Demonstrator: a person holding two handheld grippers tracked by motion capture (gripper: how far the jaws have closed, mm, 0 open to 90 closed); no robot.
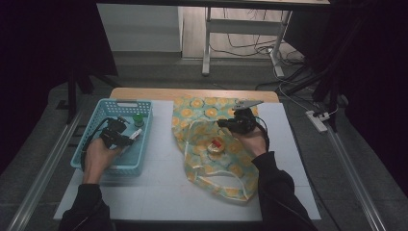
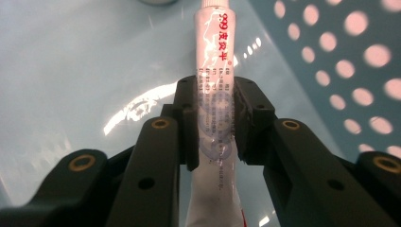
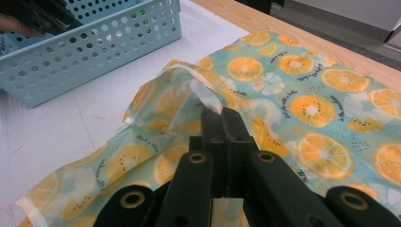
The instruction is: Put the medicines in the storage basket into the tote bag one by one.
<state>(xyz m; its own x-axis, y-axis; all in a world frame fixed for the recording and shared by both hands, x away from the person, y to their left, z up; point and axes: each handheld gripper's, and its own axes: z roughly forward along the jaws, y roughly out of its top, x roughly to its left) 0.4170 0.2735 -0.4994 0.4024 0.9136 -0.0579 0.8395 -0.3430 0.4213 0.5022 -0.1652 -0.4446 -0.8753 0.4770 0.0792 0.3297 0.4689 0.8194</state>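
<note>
A white tube [image 2: 215,42] with red print lies in the blue basket [image 1: 126,102] at the table's left. My left gripper [image 2: 215,120] is shut on the tube's middle, with the pads pressing on both sides; in the high view this gripper [image 1: 131,138] is inside the basket. An orange-slice patterned bag [image 1: 211,168] lies spread at the table's centre, and a small round item with a red top [image 1: 216,145] sits in its mouth. My right gripper [image 3: 221,118] is shut on the bag's pale strap [image 3: 203,92] and lifts that edge a little.
A small green-topped object [image 1: 138,118] stands in the basket's far part. The basket's perforated wall [image 3: 94,42] stands left of the bag. A white mat [image 1: 163,192] covers the table, with wood [image 1: 192,93] showing at the far edge.
</note>
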